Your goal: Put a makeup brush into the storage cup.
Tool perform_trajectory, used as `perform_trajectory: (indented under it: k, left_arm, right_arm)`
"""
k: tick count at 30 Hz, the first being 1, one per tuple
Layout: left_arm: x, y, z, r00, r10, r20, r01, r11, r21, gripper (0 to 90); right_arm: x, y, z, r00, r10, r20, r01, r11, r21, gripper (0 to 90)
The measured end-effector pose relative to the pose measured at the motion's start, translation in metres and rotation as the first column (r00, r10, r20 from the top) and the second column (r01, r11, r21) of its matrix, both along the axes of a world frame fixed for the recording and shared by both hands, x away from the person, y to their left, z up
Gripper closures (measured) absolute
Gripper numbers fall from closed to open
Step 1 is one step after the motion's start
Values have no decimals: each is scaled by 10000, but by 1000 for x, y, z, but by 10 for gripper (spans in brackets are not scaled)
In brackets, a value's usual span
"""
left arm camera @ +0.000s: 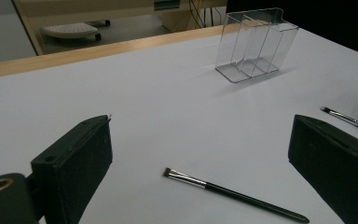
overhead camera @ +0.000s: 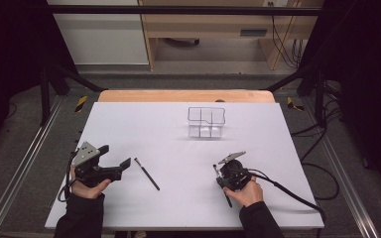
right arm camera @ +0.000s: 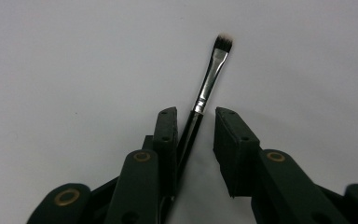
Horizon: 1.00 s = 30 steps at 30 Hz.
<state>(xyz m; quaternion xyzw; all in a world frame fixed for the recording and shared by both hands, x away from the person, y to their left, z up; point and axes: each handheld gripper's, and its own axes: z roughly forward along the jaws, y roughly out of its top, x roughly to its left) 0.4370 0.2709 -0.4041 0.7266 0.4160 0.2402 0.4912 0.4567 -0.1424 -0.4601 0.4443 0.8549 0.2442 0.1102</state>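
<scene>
Right gripper straddling a brush on the counter, left gripper waiting beside a second one

The right gripper (right arm camera: 193, 123) is lowered over a small brush (right arm camera: 212, 74) near the front right of the white counter (overhead camera: 144, 129); its jaws stand narrowly apart with the black handle between them, against one pad and clear of the other, so the brush looks lined up for a pinch but not yet clamped. The bristles point away from the hand, probably so the brush can go handle-down into the clear holder (overhead camera: 206, 122), which stands upright and empty well beyond both grippers. The left gripper (overhead camera: 115, 159) hangs with its jaws wide, aimed across the counter toward a second brush (overhead camera: 147, 174) lying flat just beside it, untouched, likely the next pick.
</scene>
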Motion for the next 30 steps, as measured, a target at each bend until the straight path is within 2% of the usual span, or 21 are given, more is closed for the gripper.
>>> perform_trajectory:
  k: [5, 14, 19, 22, 25, 30]
  left_arm:
    - [0, 0, 0, 10000, 3, 8, -3, 10000, -20, 57]
    - [0, 0, 0, 10000, 8, 5, -8, 10000, -29, 58]
    - [0, 0, 0, 10000, -1, -9, 1, 10000, -33, 59]
    - [0, 0, 0, 10000, -9, 1, 9, 10000, -35, 59]
    - [0, 1, 0, 10000, -11, 1, 11, 10000, -37, 59]
    - [0, 1, 1, 10000, -11, -1, 11, 10000, -51, 59]
  right_arm:
    - [0, 0, 0, 10000, 85, -33, -85, 10000, -30, 774]
    - [0, 0, 0, 9998, 165, -68, -165, 9999, -18, 812]
    - [0, -1, 0, 9991, 421, -19, -421, 9991, -100, 835]
    - [0, -1, 0, 9987, 501, 22, -501, 9987, -131, 833]
    - [0, 0, 1, 9987, 503, -8, -503, 9987, -37, 758]
    - [1, -4, 8, 9990, 433, 131, -433, 9990, 56, 712]
